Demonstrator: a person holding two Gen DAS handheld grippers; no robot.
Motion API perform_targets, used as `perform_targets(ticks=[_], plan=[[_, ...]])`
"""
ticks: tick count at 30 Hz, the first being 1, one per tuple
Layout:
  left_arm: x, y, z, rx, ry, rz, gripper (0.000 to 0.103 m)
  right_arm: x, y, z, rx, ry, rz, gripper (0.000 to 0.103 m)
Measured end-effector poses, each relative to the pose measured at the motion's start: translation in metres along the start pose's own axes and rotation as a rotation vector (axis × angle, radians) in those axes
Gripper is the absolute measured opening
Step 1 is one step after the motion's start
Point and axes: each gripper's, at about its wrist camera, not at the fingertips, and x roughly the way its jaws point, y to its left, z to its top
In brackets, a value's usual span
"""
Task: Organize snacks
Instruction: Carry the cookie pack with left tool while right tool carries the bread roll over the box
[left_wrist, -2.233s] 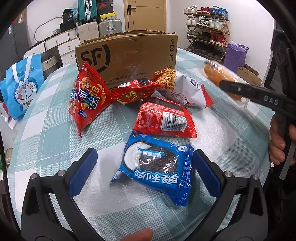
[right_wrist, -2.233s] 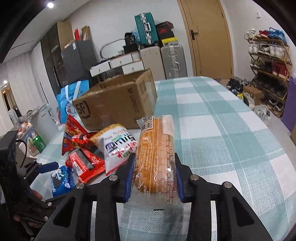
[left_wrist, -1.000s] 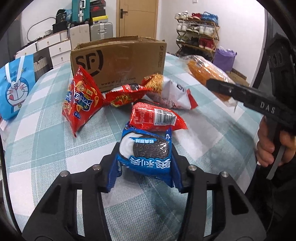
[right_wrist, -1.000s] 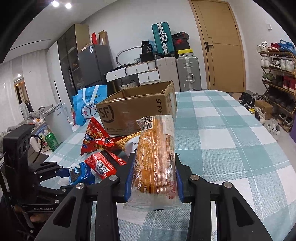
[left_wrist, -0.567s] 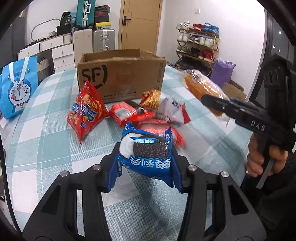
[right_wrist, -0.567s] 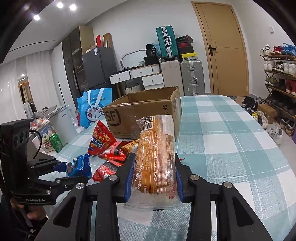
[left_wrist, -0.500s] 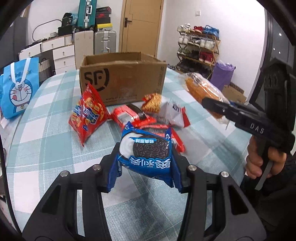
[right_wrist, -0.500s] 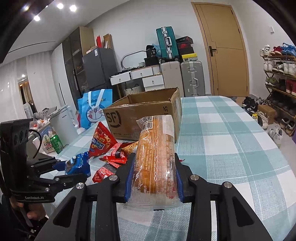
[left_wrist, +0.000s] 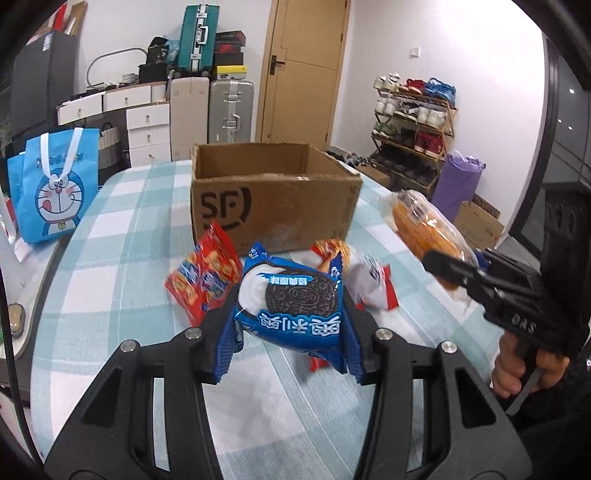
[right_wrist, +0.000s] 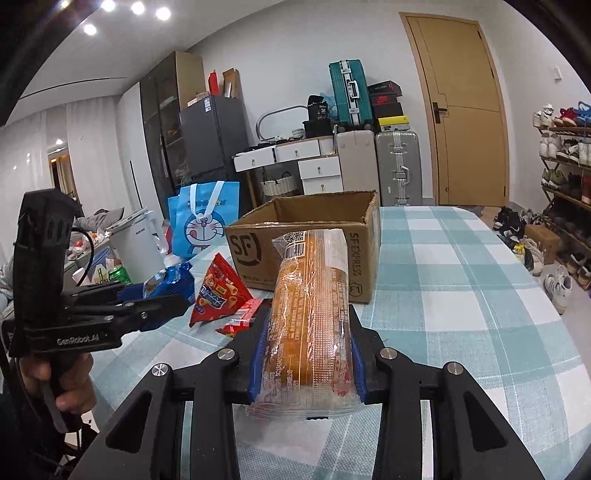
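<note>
A: Starting at the left, the left gripper pinches the blue cookie packet by its two side edges, up off the checked table. How does that one handle?

B: Light, by the look of it, and crinkly. The film probably gives under the pads while the cookies inside could crack, so a grip across the sealed sides seems kinder than one across the middle.

A: And further right?

B: The right gripper is clamped on the wrapped bread loaf near its lower end, and the loaf juts forward toward the open cardboard box.

A: Soft?

B: Likely very soft, and the clear wrap looks slick. Held so low, the long end may droop; a hold nearer the middle would balance it better.

A: The rest?

B: The red chip bag and the other snacks lie on the table in front of the box.
</note>
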Motion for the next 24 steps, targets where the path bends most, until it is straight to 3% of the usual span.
perform_targets(ticks=[24], plan=[[0.032,0.032,0.104,-0.080,-0.090,0.074,0.045,0.037,0.003,0.073,0.001,-0.016,0.033,0.037]])
